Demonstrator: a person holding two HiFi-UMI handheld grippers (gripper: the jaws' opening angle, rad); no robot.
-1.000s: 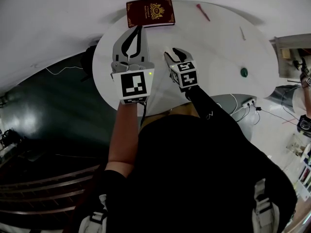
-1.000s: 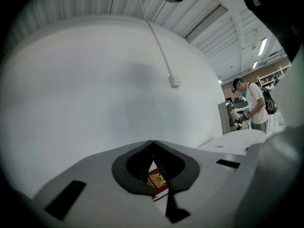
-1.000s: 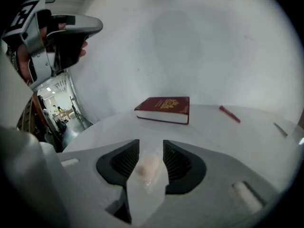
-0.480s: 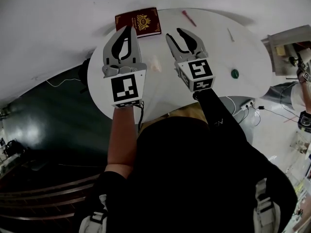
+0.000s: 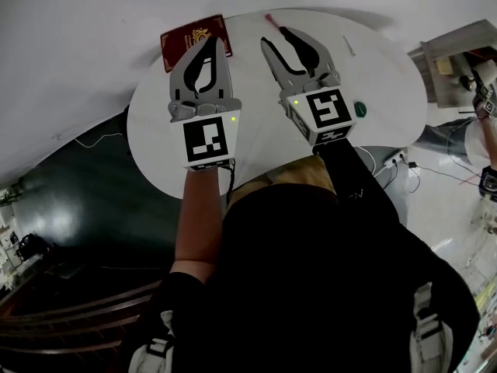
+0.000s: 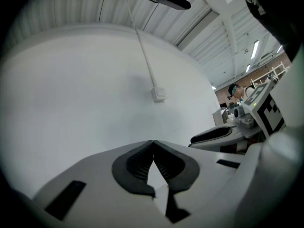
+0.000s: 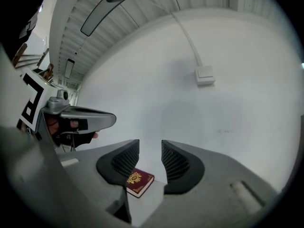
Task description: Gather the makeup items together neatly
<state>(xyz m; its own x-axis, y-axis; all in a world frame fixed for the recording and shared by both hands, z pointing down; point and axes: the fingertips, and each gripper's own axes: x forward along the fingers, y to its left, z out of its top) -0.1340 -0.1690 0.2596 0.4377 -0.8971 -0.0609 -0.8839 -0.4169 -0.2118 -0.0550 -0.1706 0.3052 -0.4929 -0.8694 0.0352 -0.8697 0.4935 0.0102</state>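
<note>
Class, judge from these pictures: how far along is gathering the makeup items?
Nothing gathered yet: the small green round item, the thin pale stick and the pink stick lie scattered on the round white table. Nothing in hand: left gripper shut, right gripper open, both empty. All gathering remains.

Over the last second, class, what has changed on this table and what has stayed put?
The right gripper, jaws apart and empty, has reached forward across the white table toward the pink stick. Nothing was taken hold of or let go. The left gripper stays shut and empty by the dark red book. The book, the stick and the small green round item kept their places; only the camera turned.
</note>
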